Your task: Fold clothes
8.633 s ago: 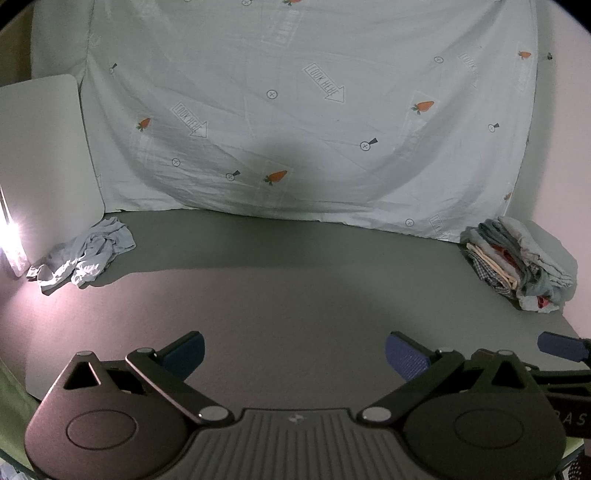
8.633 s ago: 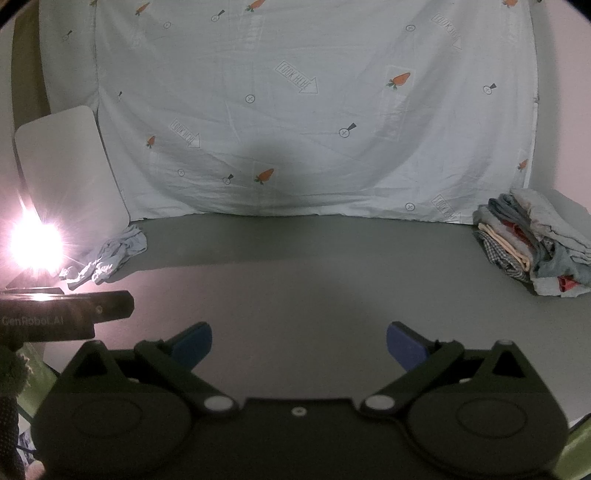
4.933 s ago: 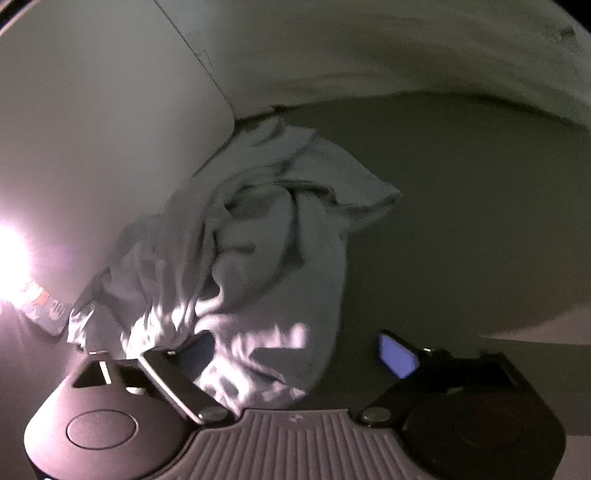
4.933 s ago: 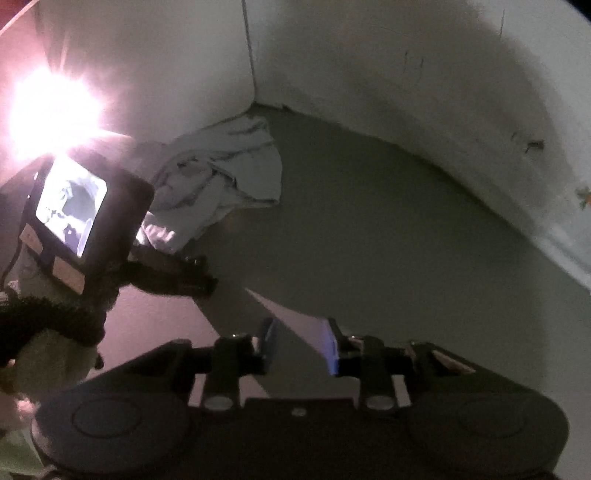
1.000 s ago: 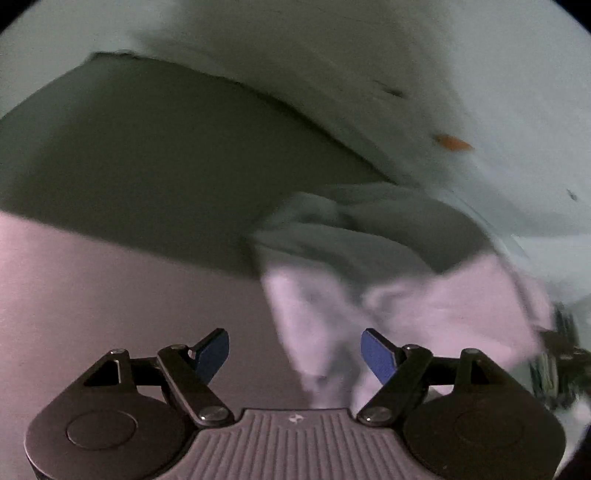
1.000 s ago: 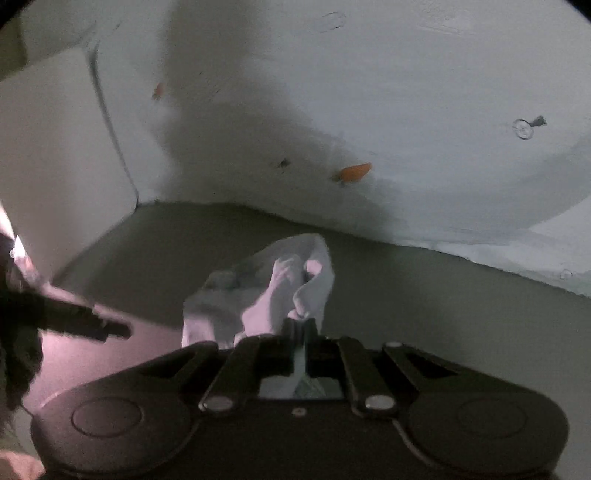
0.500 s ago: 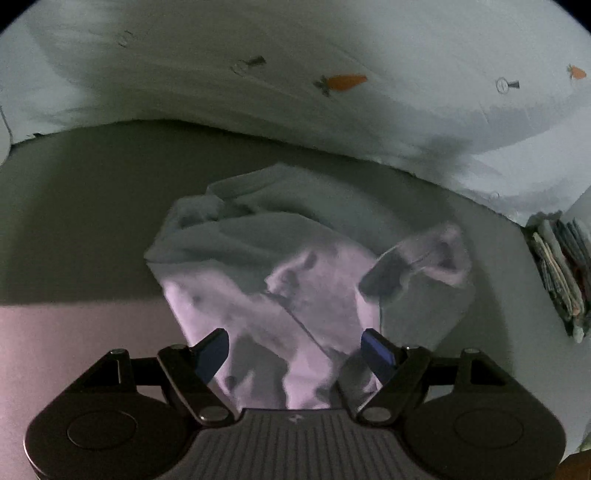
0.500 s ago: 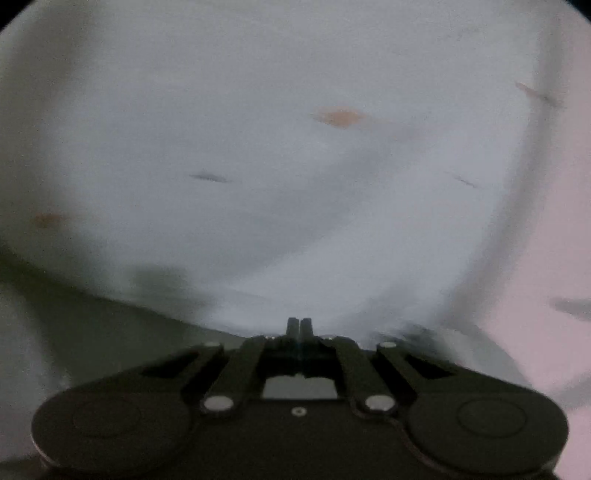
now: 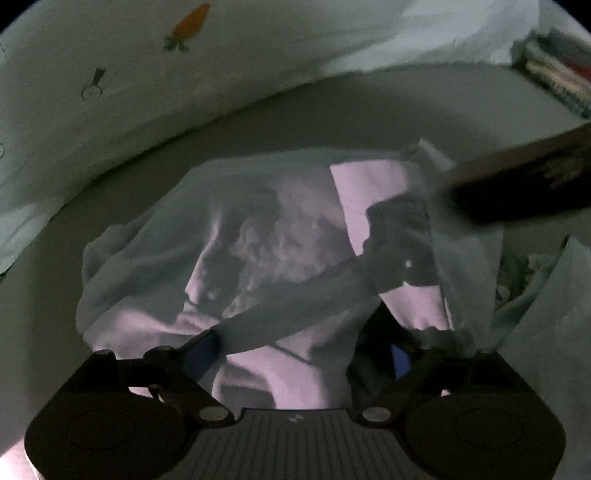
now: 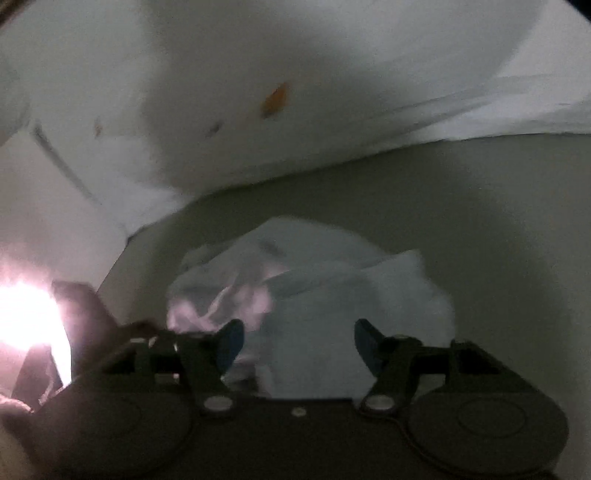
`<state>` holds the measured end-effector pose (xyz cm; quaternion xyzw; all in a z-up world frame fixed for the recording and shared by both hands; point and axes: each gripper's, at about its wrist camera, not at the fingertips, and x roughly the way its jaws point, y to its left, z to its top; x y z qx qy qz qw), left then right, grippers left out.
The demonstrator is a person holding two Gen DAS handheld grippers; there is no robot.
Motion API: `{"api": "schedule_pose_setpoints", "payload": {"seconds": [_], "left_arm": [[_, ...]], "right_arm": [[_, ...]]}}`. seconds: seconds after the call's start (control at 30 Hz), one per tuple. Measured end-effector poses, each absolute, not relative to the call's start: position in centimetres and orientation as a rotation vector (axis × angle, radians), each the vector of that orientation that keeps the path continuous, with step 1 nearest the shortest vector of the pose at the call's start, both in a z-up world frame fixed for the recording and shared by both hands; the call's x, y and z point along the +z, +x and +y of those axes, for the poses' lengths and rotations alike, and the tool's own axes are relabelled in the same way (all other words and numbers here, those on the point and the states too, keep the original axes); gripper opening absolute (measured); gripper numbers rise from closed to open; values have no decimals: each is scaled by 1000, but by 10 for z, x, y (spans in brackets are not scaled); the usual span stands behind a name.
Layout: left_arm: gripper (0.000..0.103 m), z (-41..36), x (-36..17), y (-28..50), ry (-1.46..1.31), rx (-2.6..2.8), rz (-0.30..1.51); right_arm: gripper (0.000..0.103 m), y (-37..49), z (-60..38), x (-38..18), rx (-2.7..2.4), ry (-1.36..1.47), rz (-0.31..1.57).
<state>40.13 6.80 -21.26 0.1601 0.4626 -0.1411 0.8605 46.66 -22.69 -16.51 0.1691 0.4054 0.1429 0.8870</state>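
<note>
A pale, crumpled garment (image 9: 280,258) lies in a heap on the grey surface (image 9: 369,110). My left gripper (image 9: 301,356) hangs just over its near edge, jaws wide and still opening. Cloth lies between the blue pads (image 9: 201,354) without being pinched. In the right wrist view the same garment (image 10: 314,288) sits just beyond my right gripper (image 10: 298,343). Its jaws are opening and the pads (image 10: 231,343) stand apart from the cloth. The right gripper's dark body (image 9: 517,177) reaches in from the right over the garment's far corner. The left gripper (image 10: 92,325) shows dimly beside the heap.
A pale sheet with carrot prints (image 9: 192,22) hangs behind the surface. A pile of folded clothes (image 9: 554,74) sits at the far right. A white board (image 10: 55,206) leans at the left, with a glaring lamp (image 10: 26,317) below it.
The right gripper, shut on the garment a second ago, has opened and the garment has dropped into a heap. The left gripper has come down close over it and widened.
</note>
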Motion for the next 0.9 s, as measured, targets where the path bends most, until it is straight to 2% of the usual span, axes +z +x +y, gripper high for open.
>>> {"api": "schedule_pose_setpoints", "payload": {"seconds": [0.03,0.1,0.13,0.17,0.2,0.23,0.27,0.33,0.37,0.57,0.67,0.7,0.77,0.8,0.87,0.9], "left_arm": [[90,72,-215,403,293,-299,978],[76,79,-217,402,213,-297,975],[69,80,-217,399,183,-294,970],[53,80,-216,396,164,-288,966],[36,79,-212,392,149,-282,962],[26,78,-207,389,139,-281,966],[18,80,-195,384,107,-284,951],[18,86,-168,374,33,-290,907],[3,89,-155,370,2,-271,889],[4,145,-111,333,-77,-129,839],[5,189,-131,310,-172,-24,937],[13,206,-146,303,-228,22,994],[21,236,-169,290,-336,110,1087],[20,247,-178,283,-385,149,1118],[23,270,-194,270,-483,228,1178],[29,274,-193,267,-478,246,1170]], "right_arm": [[74,469,-218,-169,301,347,856],[64,486,-208,-179,294,337,902],[34,494,-207,-184,286,337,916],[5,493,-208,-187,262,343,918],[6,488,-210,-188,226,351,915],[5,483,-215,-185,189,357,893],[5,476,-222,-174,136,331,852],[5,450,-239,-142,-38,124,752],[5,441,-252,-129,-73,76,716],[5,375,-337,-55,-394,-48,555],[5,337,-377,-48,-581,-1,564],[6,328,-388,-55,-647,5,603],[15,312,-399,-79,-713,21,726],[21,304,-403,-91,-733,33,787],[46,291,-405,-112,-755,60,876],[51,286,-400,-115,-741,80,875]]}}
